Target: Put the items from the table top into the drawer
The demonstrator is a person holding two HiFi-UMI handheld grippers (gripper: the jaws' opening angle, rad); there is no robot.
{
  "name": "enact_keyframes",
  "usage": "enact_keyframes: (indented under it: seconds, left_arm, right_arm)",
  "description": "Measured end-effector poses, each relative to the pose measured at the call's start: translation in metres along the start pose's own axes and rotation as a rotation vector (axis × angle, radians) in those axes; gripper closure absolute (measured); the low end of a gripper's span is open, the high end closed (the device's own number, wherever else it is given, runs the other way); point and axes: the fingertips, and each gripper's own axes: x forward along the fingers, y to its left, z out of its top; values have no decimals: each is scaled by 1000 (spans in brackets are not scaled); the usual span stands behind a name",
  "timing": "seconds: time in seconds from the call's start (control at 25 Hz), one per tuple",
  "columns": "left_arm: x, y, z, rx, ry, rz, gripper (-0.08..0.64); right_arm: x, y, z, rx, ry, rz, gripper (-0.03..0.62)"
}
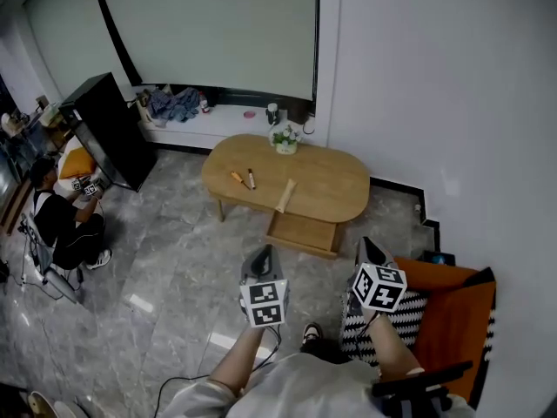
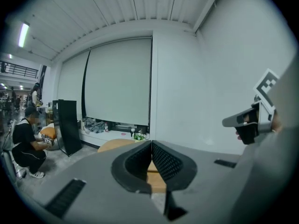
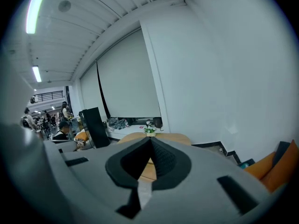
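Wooden surface carries an orange pen, a dark pen and a stick; the drawer below is open and looks empty, so nothing is stowed yet; left claw and right claw are clenched empty, well short of it.

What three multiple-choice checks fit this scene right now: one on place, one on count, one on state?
1. Where is the plant?
A) at the table's far edge
B) on the floor
C) on a chair

2. How many pens lie on the table?
A) none
B) two
C) five

3. The drawer is:
A) pulled open
B) shut
C) taken out and set on the table

Answers:
1 A: it stands at the rim farthest from the person.
2 B: an orange one and a dark one lie side by side.
3 A: it juts out under the table's near side.
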Motion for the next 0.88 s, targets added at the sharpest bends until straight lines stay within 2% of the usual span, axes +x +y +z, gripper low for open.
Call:
enact_keyframes:
  seconds: [0.32, 0.64, 0.88]
  left_arm:
    - [71, -10, 16, 7, 23, 49, 551]
    - [119, 26, 15, -23, 51, 119, 551]
    - [177, 59, 16, -27, 64, 80, 551]
  right_arm:
    - [83, -34, 33, 11, 23, 53, 600]
    - [152, -18, 34, 1, 74, 109, 600]
    - [211, -3, 43, 6, 77, 78, 600]
